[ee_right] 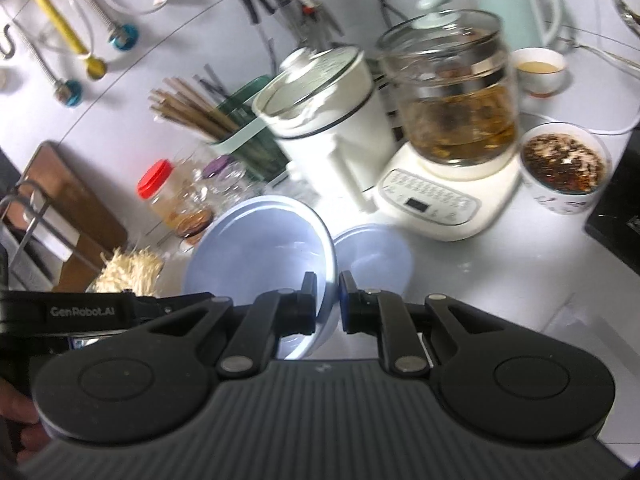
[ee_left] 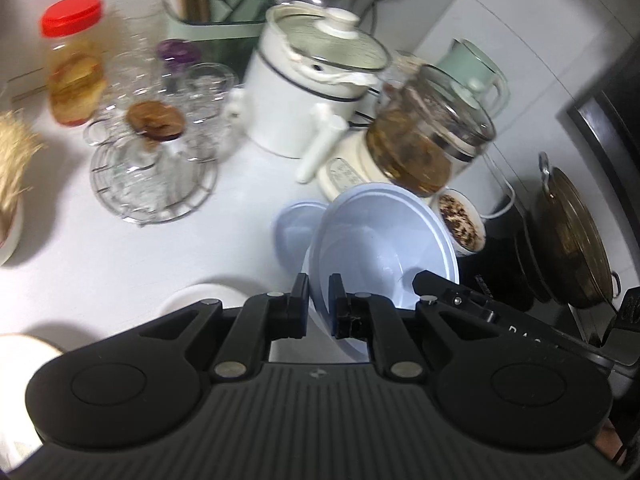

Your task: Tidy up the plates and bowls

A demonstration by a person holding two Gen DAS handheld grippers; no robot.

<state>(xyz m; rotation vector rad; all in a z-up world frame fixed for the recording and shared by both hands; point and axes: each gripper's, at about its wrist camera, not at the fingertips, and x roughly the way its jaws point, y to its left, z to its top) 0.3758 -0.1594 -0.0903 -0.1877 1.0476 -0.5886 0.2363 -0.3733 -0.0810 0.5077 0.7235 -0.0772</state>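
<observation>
I hold a large pale blue bowl tilted above the white counter, one gripper on each side of it. My left gripper is shut on its near rim. In the right wrist view my right gripper is shut on the opposite rim of the same bowl. A smaller pale blue bowl rests on the counter just beyond it, also seen as the smaller bowl in the left wrist view. A white plate lies on the counter under my left gripper. The picture is blurred.
Close behind the bowls stand a white lidded pot, a glass kettle of brown tea on its base, and a cup of dark grains. A red-lidded jar, a rack of glasses and a wok flank them.
</observation>
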